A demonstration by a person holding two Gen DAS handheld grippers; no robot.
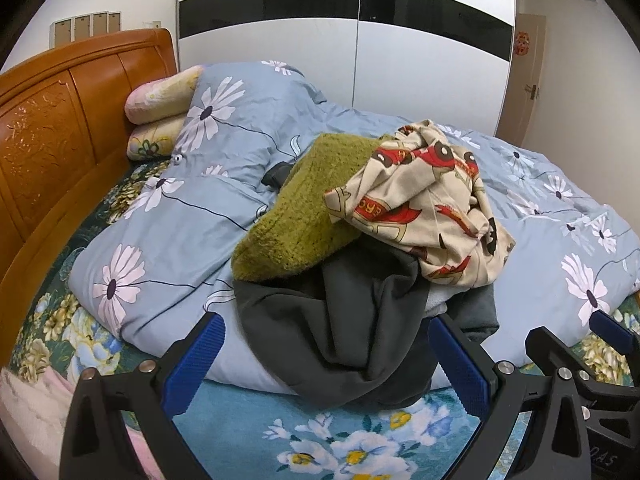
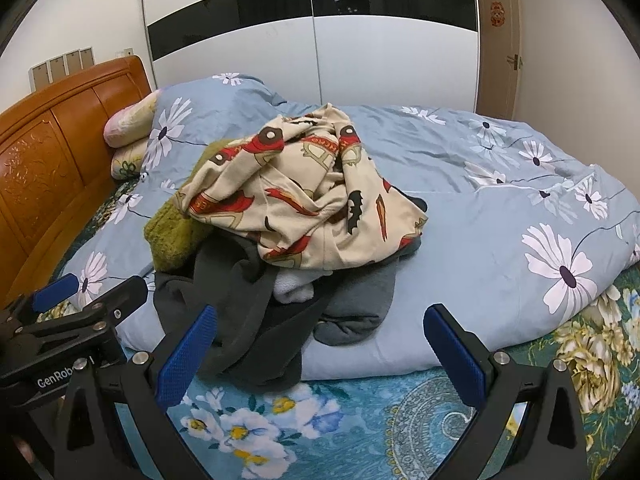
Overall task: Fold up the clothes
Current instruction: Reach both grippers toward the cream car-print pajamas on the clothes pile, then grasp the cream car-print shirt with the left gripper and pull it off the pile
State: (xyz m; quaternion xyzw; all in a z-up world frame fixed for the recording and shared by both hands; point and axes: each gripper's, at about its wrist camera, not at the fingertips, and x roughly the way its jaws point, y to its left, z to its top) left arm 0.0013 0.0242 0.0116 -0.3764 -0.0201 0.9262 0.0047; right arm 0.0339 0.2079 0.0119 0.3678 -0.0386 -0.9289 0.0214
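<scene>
Covering most of a bed with a carved orange wooden headboard point(image 1: 52, 128), a pale blue duvet point(image 1: 168, 216) printed with white daisies lies rumpled over a teal floral bedsheet point(image 2: 352, 420). Two floral pillows point(image 1: 160, 108) are stacked against the headboard, and behind the bed stands a white wardrobe point(image 2: 312, 40) crossed by a black band, with a wooden door point(image 2: 498, 48) to its right. A heap of unfolded clothes sits on the duvet near the bed's front edge: a cream garment with red cartoon print point(image 2: 304, 192) crumpled on top, a fuzzy olive-green sweater point(image 1: 304, 212) just beside and partly under it, and a dark grey garment point(image 1: 344, 336) at the bottom, spilling over the duvet's edge onto the sheet. The left gripper point(image 1: 326, 360) and right gripper point(image 2: 320, 348) hover side by side in front of the pile, each with its blue-padded jaws spread wide and holding nothing.
</scene>
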